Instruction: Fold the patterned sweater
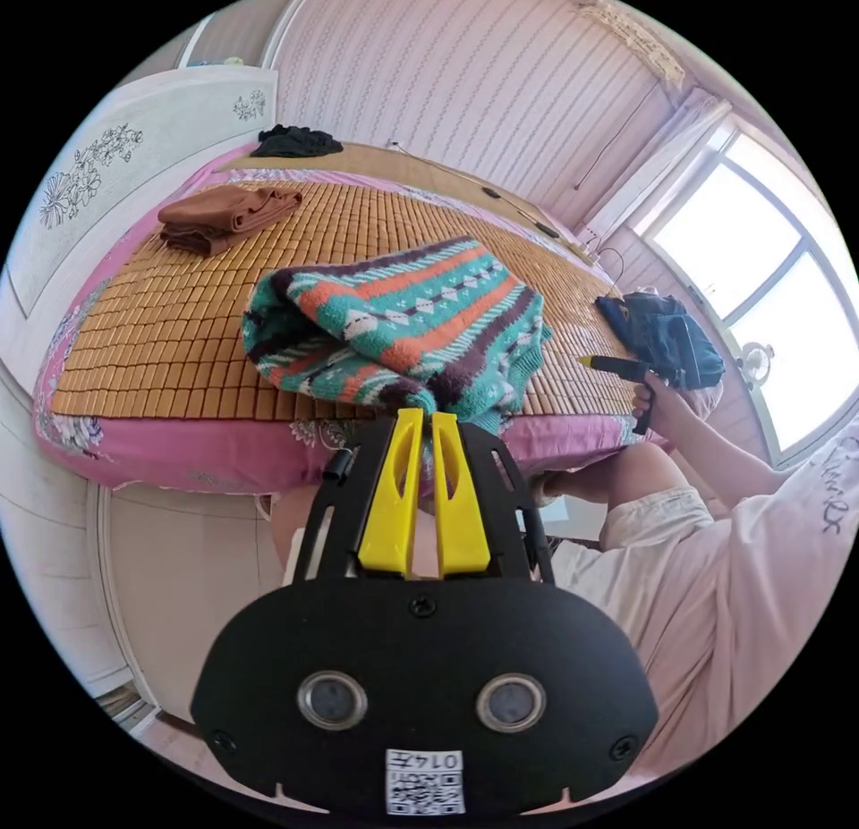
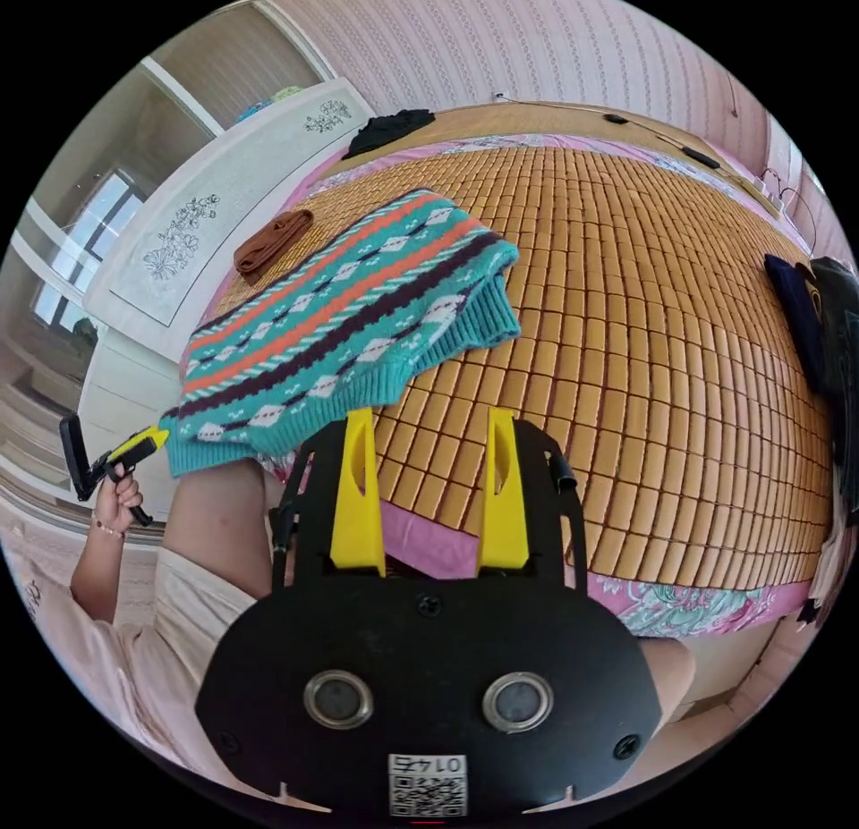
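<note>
— What have the jaws got, starting on the left?

— The left gripper (image 1: 425, 418) has its yellow jaws nearly closed, a thin gap between them, tips at the hem of the patterned sweater (image 1: 398, 328); whether they truly pinch the knit I cannot tell; the right gripper (image 2: 429, 427) stands wide open over the bamboo mat (image 2: 626, 328), holding nothing.

— And the sweater?

— Bunched at the near edge of the bed (image 1: 224, 458), its stripes running along its long axis, away from the person toward the headboard; its lower hem hangs over the edge; the sleeves are lost in the folds; the dark clothes (image 2: 819, 319) on the right are cut off.
</note>
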The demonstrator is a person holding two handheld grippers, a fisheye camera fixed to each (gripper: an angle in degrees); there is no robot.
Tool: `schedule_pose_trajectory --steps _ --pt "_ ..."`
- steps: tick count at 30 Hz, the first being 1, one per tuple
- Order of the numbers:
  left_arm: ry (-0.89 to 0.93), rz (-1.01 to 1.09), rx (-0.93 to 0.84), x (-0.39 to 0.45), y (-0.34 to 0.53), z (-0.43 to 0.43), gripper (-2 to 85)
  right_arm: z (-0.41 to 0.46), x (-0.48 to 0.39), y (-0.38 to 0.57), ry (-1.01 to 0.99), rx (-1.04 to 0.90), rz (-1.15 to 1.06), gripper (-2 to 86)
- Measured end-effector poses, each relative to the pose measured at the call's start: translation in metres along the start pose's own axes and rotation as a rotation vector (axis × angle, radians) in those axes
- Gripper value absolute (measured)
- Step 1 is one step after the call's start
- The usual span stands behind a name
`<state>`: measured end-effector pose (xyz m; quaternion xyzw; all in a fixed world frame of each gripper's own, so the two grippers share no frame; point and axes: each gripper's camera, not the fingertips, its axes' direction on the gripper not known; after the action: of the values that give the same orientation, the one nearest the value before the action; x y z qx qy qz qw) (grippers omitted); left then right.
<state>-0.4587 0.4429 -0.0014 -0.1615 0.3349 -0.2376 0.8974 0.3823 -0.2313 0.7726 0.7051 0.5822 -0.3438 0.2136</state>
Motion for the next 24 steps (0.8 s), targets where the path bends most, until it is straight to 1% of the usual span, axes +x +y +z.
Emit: schedule_pose_trajectory --steps 3,5,6,7,8,10,12,14,16,17,19,22,24 --pt "0.044 -0.095 0.026 -0.009 0.012 -0.009 -0.9 0.012 0.028 -0.027 -0.051 0.001 0.109 15.9" --pt "0.060 -0.117 0.034 -0.010 0.016 -0.013 -0.9 0.023 0.043 -0.045 -0.080 -0.038 0.165 12.5" --pt "0.048 -0.118 0.027 -0.009 0.018 -0.014 -0.9 0.026 0.046 -0.048 -0.114 -0.056 0.168 10.7" --pt "0.031 -0.119 0.015 -0.008 0.019 -0.014 -0.8 0.033 0.050 -0.053 -0.180 -0.099 0.175 7.1" --pt "0.024 -0.121 0.012 -0.007 0.019 -0.014 -0.8 0.040 0.055 -0.054 -0.221 -0.159 0.203 6.5" --pt "0.014 -0.140 0.029 -0.006 0.020 -0.016 -0.8 0.040 0.064 -0.053 -0.270 -0.206 0.210 5.3" --pt "0.020 -0.154 0.056 -0.006 0.018 -0.020 -0.9 0.030 0.079 -0.048 -0.404 -0.209 0.208 4.1" --pt "0.031 -0.133 0.076 -0.002 0.015 -0.023 -0.9 -0.009 0.105 -0.034 -0.622 -0.070 0.207 3.1" --pt "0.034 -0.049 0.092 0.013 0.008 -0.026 -0.9 -0.050 0.118 -0.021 -0.728 0.045 0.141 2.6" --pt "0.034 -0.022 0.093 0.017 0.006 -0.026 -0.9 -0.081 0.121 -0.013 -0.747 0.113 0.063 2.5" --pt "0.068 0.090 0.098 0.038 -0.004 -0.027 -0.9 -0.127 0.124 0.000 -0.741 0.219 -0.023 2.3" --pt "0.127 0.209 0.105 0.065 -0.017 -0.021 -0.9 -0.195 0.139 0.013 -0.697 0.361 -0.063 2.1" --pt "0.163 0.224 0.098 0.076 -0.027 -0.011 -0.9 -0.227 0.149 0.011 -0.643 0.406 -0.059 2.0"
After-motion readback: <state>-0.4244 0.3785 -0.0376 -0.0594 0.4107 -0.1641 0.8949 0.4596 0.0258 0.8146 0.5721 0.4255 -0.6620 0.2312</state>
